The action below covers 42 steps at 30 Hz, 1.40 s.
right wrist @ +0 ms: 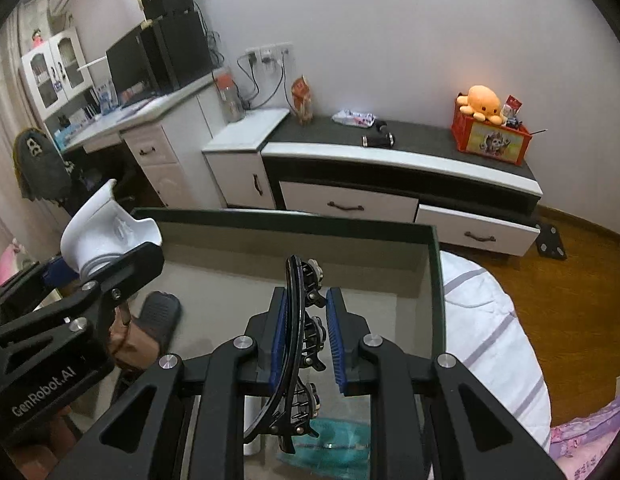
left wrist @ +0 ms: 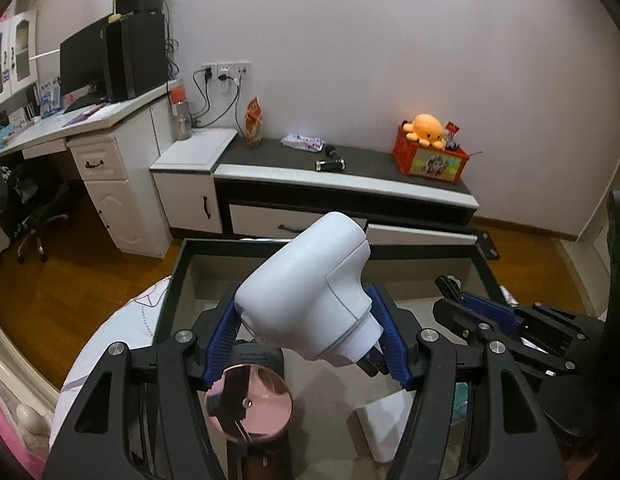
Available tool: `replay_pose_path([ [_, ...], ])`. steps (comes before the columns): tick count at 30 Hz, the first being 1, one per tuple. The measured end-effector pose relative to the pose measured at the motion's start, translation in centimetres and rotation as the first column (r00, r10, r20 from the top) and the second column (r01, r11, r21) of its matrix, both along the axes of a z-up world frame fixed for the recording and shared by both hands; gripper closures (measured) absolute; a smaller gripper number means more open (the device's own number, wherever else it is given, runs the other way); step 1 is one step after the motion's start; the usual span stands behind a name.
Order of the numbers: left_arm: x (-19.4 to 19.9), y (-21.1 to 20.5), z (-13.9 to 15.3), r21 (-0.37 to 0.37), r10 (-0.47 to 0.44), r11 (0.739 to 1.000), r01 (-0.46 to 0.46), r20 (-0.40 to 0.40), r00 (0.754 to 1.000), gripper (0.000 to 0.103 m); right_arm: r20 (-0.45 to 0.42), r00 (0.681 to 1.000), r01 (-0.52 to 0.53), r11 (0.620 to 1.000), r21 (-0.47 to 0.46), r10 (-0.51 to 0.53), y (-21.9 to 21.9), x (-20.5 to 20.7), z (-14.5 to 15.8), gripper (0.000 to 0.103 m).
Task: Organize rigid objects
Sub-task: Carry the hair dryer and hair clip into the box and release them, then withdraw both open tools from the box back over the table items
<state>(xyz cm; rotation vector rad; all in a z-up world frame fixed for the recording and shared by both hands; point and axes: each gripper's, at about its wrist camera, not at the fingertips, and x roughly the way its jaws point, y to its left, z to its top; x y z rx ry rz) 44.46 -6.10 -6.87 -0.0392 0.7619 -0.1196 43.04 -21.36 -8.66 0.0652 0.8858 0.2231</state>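
My left gripper (left wrist: pixel 306 328) is shut on a white plastic device (left wrist: pixel 310 292) with a rounded head, held above an open dark-rimmed box (left wrist: pixel 178 268). The device also shows in the right wrist view (right wrist: pixel 106 232), with the left gripper (right wrist: pixel 122 264) at the left. My right gripper (right wrist: pixel 306 340) is shut on a black hair clip (right wrist: pixel 302 344) with several teeth, held over the same box (right wrist: pixel 433 264). The right gripper shows at the right of the left wrist view (left wrist: pixel 481 312).
Inside the box lie a round pink mirror (left wrist: pixel 250 400), a white block (left wrist: pixel 385 428), a brown and black brush (right wrist: pixel 150 320) and a teal packet (right wrist: pixel 333 444). The box rests on a striped bed cover (right wrist: pixel 489 340). A TV cabinet (right wrist: pixel 389 160) stands behind.
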Motion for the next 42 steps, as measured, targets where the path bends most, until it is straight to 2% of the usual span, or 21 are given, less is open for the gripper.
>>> replay_pose_path([
  [4,0.5,-0.1,-0.4,0.021,0.009,1.000,-0.008,-0.008,1.000,0.038,-0.014,1.000,-0.001,1.000,-0.030,0.001,0.3,0.5,-0.4,0.080],
  [6,0.3,-0.2,-0.1,0.045,0.017,0.999,-0.017,0.005,1.000,0.031,-0.023,1.000,0.003,1.000,-0.022,-0.003,0.2,0.5,-0.4,0.063],
  [8,-0.2,-0.1,0.1,0.048,0.024,0.999,-0.025,0.013,1.000,0.010,-0.008,1.000,0.015,0.999,-0.033,-0.016,0.3,0.3,-0.1,0.038],
  [9,-0.5,0.1,0.3,0.049,0.035,0.998,-0.036,0.023,0.999,0.007,-0.001,1.000,0.021,0.999,-0.040,-0.021,0.2,0.1,0.0,0.035],
  [11,-1.0,0.4,0.7,0.046,0.039,0.998,-0.041,0.034,0.999,0.004,-0.001,1.000,0.022,0.999,-0.024,-0.022,0.2,0.0,0.1,0.022],
  [13,-1.9,0.8,1.2,0.044,0.043,0.998,-0.045,0.047,0.998,0.002,0.000,1.000,0.028,0.999,-0.019,-0.028,0.2,-0.4,0.3,0.021],
  [15,-2.8,1.2,1.9,0.045,0.046,0.998,-0.049,0.063,0.997,0.000,-0.005,1.000,0.026,0.999,-0.020,-0.026,0.3,-0.9,0.6,0.015],
  [17,-3.8,1.6,2.6,0.047,0.051,0.997,-0.054,0.077,0.996,0.000,0.007,0.999,0.035,0.999,-0.014,-0.035,0.3,-1.7,1.1,0.000],
  [22,-8.3,3.2,4.7,0.019,0.078,0.997,-0.081,0.129,0.989,0.000,0.076,0.996,0.052,0.999,0.009,-0.053,0.1,-5.0,3.5,0.000],
  [26,-12.7,4.2,6.3,0.000,0.091,0.996,-0.093,0.170,0.981,0.000,0.151,0.986,0.072,0.997,0.011,-0.073,0.1,-9.6,5.9,0.000],
  [30,-18.3,4.8,7.3,0.020,0.101,0.994,-0.108,0.212,0.972,0.000,0.216,0.972,0.091,0.996,0.014,-0.092,-0.1,-15.1,7.9,0.000],
  [35,-24.4,5.4,7.8,0.014,0.111,0.993,-0.118,0.236,0.965,0.000,0.280,0.952,0.120,0.993,0.019,-0.120,-0.4,-22.3,9.4,0.000],
  [42,-31.1,5.8,7.6,-0.003,0.134,0.991,-0.137,0.249,0.959,0.000,0.330,0.935,0.131,0.991,0.015,-0.129,-0.2,-30.2,10.2,0.000],
])
